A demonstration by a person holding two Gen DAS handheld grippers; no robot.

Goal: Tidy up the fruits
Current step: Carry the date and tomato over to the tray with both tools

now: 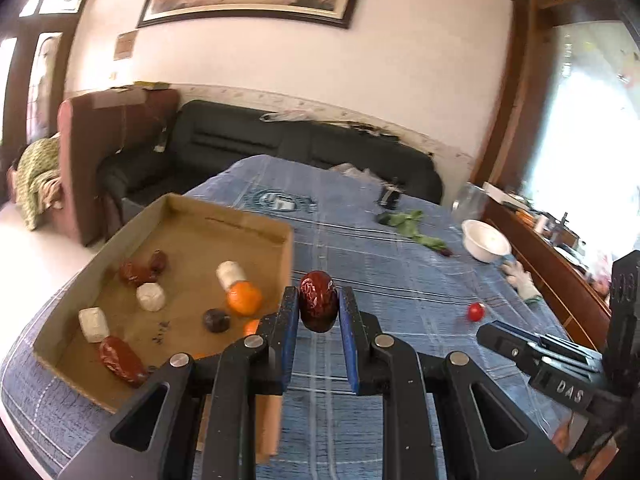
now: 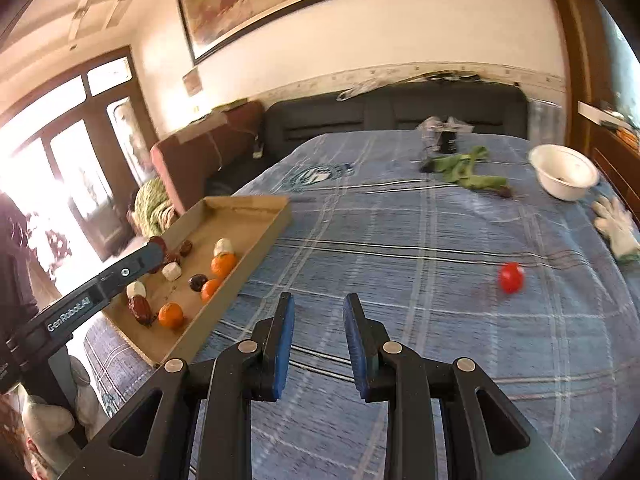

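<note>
Date (image 1: 319,301) pinched in left gripper (image 1: 319,302), beside the box (image 1: 286,256) wall.
Left view: the date hangs just outside the box — a slack pinch drops it short on the table (image 1: 400,280). Right view: right gripper (image 2: 319,308) spread, empty; the tomato (image 2: 511,277) lies well apart — a hasty nudge could roll it off.

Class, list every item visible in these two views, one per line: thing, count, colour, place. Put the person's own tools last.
Cardboard tray: one, brown, left on blue cloth.
Oranges: three, orange, in tray.
Dates: several, dark red, in tray.
White pieces: three, white, in tray.
Tomato: one, red, loose on cloth.
Bowl: one, white, far right.
Leafy greens: one bunch, green, far end.
Glove: one, white, right edge.
Held date: one, dark red, between left gripper's fingers.
Left gripper: gripping.
Right gripper: open, empty.
</note>
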